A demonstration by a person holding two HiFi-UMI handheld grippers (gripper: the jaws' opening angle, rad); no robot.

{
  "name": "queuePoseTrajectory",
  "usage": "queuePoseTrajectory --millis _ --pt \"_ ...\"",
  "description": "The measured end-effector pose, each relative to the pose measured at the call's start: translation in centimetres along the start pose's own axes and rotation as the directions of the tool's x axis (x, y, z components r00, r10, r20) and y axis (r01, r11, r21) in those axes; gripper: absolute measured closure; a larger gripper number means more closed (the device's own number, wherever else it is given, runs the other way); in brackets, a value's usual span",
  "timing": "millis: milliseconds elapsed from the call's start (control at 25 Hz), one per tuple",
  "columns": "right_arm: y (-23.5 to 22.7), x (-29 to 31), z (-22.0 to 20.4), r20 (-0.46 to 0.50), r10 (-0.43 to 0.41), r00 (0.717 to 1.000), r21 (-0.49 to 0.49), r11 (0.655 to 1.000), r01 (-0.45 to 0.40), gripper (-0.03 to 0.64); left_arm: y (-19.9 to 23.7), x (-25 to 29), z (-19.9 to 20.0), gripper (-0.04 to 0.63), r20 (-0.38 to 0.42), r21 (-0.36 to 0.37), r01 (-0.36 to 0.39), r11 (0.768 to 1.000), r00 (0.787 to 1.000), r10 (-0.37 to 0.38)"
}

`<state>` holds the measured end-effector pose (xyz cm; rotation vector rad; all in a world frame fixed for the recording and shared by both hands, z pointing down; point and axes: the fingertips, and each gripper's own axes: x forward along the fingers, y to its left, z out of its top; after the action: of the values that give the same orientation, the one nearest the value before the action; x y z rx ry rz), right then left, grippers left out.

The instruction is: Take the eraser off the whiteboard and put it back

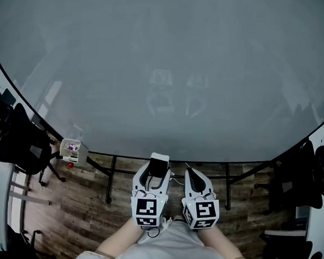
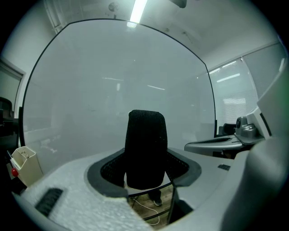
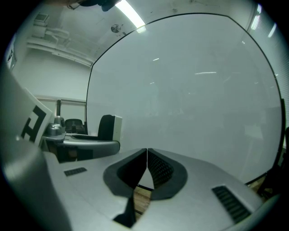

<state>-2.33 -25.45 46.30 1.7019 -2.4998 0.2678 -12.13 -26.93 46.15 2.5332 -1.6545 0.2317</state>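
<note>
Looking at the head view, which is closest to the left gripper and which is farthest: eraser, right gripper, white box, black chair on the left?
1. eraser, in the left gripper
2. right gripper, just right
3. white box, off left
4. black chair, far left

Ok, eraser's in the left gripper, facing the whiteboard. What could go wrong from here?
The left gripper holds the eraser by one end, much of it standing past the jaws; pressed on the whiteboard it may tilt or twist out. The shut right gripper beside it could bump it.
</note>
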Motion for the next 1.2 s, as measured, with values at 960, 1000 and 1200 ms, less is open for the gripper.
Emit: queuePoseTrajectory --millis 960,1000,1200 --pt "-2.1 0.9 4.9 0.134 -0.005 0.991 -0.083 0.996 0.016 0.589 1.7 5.0 9.7 0.344 0.16 0.04 -0.034 0.999 0.987 0.028" --pt "-2.2 1.0 4.9 0.133 -0.004 0.991 -0.082 0.997 0.015 0.589 1.7 5.2 10.0 0.344 0.161 0.038 -0.034 0.999 0.987 0.028" --pt "-2.4 1.6 4.9 0.132 0.003 0.991 -0.076 0.997 0.007 0.589 2.1 6.1 10.7 0.344 0.162 0.04 -0.057 0.998 0.986 0.05"
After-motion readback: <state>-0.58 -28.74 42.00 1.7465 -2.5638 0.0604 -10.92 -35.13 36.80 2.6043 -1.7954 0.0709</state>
